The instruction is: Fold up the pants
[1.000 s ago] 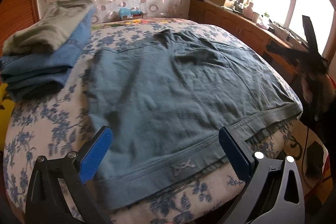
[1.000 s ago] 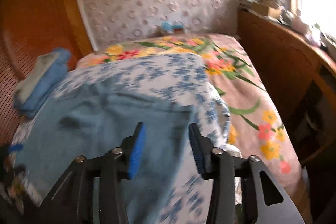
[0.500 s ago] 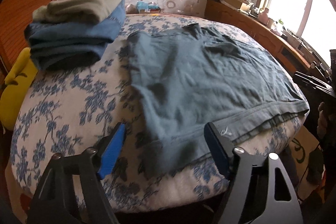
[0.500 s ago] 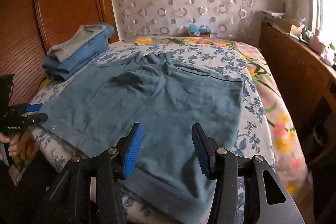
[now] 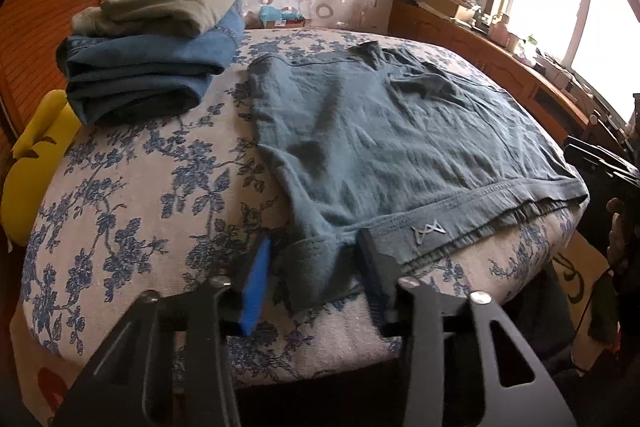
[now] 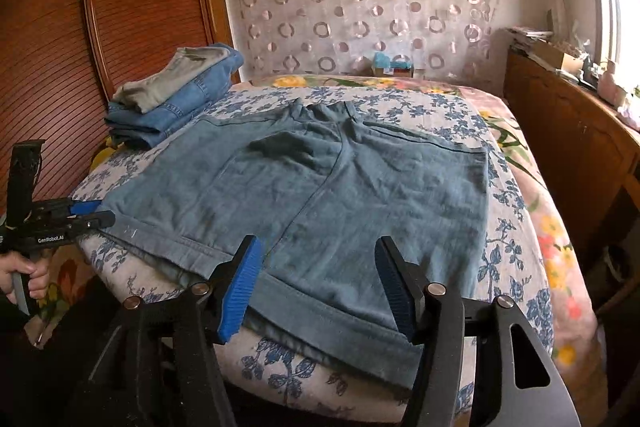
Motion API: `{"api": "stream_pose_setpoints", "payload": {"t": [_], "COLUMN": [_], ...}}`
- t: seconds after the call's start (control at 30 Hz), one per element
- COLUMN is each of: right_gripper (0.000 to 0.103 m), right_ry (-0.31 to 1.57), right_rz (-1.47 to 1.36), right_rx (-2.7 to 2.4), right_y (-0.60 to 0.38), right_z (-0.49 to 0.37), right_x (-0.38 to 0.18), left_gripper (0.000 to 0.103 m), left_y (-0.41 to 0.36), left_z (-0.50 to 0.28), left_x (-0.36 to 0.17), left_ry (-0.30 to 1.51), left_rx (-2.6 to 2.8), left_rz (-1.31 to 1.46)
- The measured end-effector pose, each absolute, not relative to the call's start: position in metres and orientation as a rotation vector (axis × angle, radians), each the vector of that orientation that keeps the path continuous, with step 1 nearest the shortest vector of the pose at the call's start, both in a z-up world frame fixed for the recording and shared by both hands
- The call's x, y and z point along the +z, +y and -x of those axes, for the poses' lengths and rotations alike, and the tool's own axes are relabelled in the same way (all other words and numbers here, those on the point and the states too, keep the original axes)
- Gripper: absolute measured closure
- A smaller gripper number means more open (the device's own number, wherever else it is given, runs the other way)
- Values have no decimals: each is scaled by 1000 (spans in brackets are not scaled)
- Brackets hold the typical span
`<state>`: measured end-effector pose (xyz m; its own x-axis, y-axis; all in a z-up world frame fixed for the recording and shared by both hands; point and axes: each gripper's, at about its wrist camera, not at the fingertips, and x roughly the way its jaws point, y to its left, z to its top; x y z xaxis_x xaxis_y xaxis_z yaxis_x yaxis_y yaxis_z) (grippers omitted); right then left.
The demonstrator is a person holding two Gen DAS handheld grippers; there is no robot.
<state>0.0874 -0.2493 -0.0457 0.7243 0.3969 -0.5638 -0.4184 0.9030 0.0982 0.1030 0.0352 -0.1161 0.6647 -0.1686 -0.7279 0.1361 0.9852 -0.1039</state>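
Left hand-held gripper [image 5: 312, 267] shifted to shorts [image 5: 392, 139] corner, closing around it (waistband nearest, legs toward headboard); right hand-held gripper [image 6: 320, 279] opening.

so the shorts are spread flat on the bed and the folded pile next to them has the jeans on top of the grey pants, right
Not quite: in the pile the grey pants lie on top of the jeans, as the left wrist view shows. The shorts are spread flat on the bed beside it.
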Motion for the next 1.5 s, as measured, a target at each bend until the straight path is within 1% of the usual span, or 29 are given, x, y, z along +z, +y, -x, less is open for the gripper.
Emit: {"api": "stream_pose_setpoints", "payload": {"t": [0.03, 0.1, 0.13, 0.2, 0.43, 0.67, 1.03, 1.27, 1.33, 1.43, 1.5], "right_gripper": [42, 42, 42, 42, 42, 42, 42, 42, 42, 42, 42], "right_ry": [610, 601, 600, 614, 625, 615, 604, 594, 592, 590, 590], "right_rz": [39, 47, 49, 43, 31, 5, -21, -19, -21, -31, -38], "right_rx": [448, 440, 434, 436, 408, 382, 336, 333, 334, 335, 339], "right_y": [-248, -246, -246, -248, -258, -278, -310, -319, -320, -321, -322], "right_z": [-85, -82, -82, -83, -82, -77, -70, -67, -66, -66, -65], "right_x": [-46, -47, -48, -51, -53, -53, -50, -44, -43, -45, -47], "left_gripper": [71, 88, 91, 93, 94, 94, 94, 93, 91, 82, 70], "left_y": [33, 30, 27, 21, -19, -82, -173, -202, -205, -206, -206], "left_z": [-104, -106, -108, -110, -116, -136, -162, -162, -164, -165, -164], "left_x": [-115, -112, -110, -103, -71, -48, -26, -17, -17, -18, -16], "left_ry": [827, 825, 828, 821, 769, 745, 733, 719, 729, 736, 723], "left_rx": [-178, -179, -190, -208, -302, -405, -542, -537, -521, -505, -503], "left_rz": [31, 13, 12, 0, -44, -106, -137, -154, -160, -168, -172]}}
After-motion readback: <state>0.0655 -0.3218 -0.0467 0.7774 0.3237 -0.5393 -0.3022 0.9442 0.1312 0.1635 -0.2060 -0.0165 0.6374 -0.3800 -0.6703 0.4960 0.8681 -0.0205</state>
